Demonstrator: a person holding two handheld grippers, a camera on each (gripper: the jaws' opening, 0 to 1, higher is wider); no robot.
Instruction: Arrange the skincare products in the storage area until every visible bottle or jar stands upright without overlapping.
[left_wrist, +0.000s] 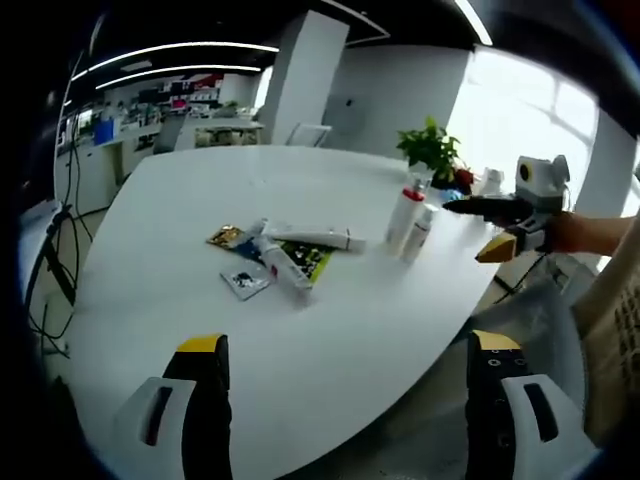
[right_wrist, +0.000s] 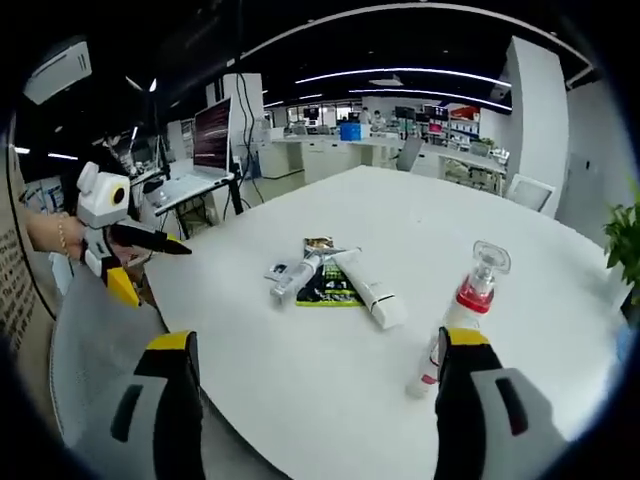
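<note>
Both your tongs gape apart, empty. The tubes (left_wrist: 300, 245) lie flat mid-frame on the desk (left_wrist: 330, 340), straight ahead of your left tongs (left_wrist: 350, 350), long axes running leftward.

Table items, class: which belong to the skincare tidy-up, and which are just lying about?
Belong to the job:
upright bottles
tubes lying flat
sachets under them
left gripper, right gripper, both open

Lying about:
potted plant
office chair
</note>
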